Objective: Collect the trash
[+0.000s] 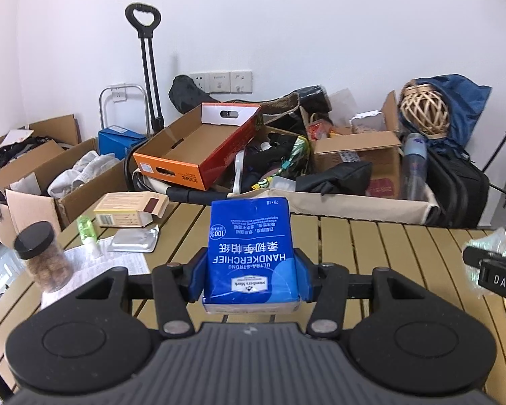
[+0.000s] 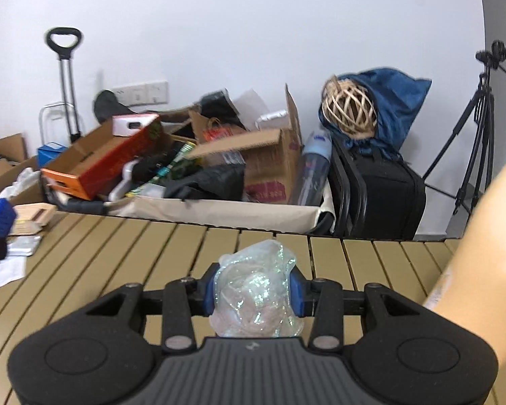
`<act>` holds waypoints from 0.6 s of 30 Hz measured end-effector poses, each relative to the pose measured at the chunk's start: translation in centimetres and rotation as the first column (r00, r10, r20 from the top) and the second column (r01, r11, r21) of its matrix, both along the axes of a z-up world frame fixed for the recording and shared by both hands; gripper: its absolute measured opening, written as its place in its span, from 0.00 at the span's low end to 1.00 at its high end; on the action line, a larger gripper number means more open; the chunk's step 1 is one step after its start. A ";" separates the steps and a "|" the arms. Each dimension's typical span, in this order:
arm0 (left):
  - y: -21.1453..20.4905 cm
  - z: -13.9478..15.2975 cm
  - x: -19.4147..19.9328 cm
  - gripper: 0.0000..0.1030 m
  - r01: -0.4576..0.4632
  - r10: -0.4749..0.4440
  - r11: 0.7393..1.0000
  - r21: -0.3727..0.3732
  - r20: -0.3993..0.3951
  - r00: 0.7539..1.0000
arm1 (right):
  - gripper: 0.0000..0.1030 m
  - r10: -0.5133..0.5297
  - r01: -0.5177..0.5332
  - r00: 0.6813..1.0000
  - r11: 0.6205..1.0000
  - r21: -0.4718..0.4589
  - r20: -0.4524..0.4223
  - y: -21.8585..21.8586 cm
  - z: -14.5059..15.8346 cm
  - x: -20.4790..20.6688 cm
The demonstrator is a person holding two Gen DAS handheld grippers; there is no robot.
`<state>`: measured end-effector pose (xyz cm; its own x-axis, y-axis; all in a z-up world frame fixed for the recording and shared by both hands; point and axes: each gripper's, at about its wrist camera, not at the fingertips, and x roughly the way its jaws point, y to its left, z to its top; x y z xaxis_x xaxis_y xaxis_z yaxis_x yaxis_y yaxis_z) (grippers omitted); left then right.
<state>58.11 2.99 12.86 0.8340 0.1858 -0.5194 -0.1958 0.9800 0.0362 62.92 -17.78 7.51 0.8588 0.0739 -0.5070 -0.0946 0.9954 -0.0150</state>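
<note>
Your left gripper (image 1: pixel 251 270) is pinching a blue handkerchief pack (image 1: pixel 251 246) at the centre of the left wrist view, its blue pads pressed against both sides of the pack, which stands clear above the slatted table (image 1: pixel 388 246). Your right gripper (image 2: pixel 253 295) is clamped on a crumpled clear plastic wrapper (image 2: pixel 256 293) at the lower centre of the right wrist view, the jaws squeezed into the soft bundle on either side. So both pieces of trash look picked up, and you seem to be at the carry stage, with each item in hand and neither dropped off yet. No bin is plainly visible; the beige fabric wagon (image 1: pixel 354 207) just past the far table edge, in the middle of both views, is full of boxes and bags, but I cannot tell whether that is the drop point. Next, you need to bring both loads to the collection point and keep the grips firm, especially on the slippery wrapper. Still on the table at the left are a jar (image 1: pixel 44 260), a small green bottle (image 1: pixel 86 231), a foil blister pack (image 1: pixel 135 241) and a tan carton (image 1: pixel 131 211).
</note>
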 end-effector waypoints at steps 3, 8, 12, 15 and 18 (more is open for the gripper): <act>-0.4 1.0 -2.6 0.50 0.009 -0.008 1.000 -0.013 0.002 1.000 | 0.38 0.020 -0.020 1.000 1.000 -0.009 0.019 0.0 1.7 -3.3; -1.2 2.1 -7.1 0.50 0.021 -0.021 0.998 -0.052 -0.004 1.000 | 0.38 0.045 -0.045 0.998 0.999 0.004 0.039 -0.3 3.8 -8.9; -1.6 2.5 -11.0 0.50 0.030 -0.030 0.998 -0.058 -0.002 1.000 | 0.38 0.066 -0.066 0.996 0.998 0.008 0.054 -0.5 4.8 -13.7; -1.7 2.7 -13.9 0.50 0.039 -0.039 0.998 -0.056 0.001 0.999 | 0.38 0.075 -0.076 0.995 0.997 0.011 0.070 -0.8 5.3 -17.0; -1.7 3.0 -16.8 0.50 0.049 -0.048 0.997 -0.052 0.011 0.999 | 0.38 0.091 -0.093 0.992 0.996 0.011 0.083 -1.0 5.7 -20.6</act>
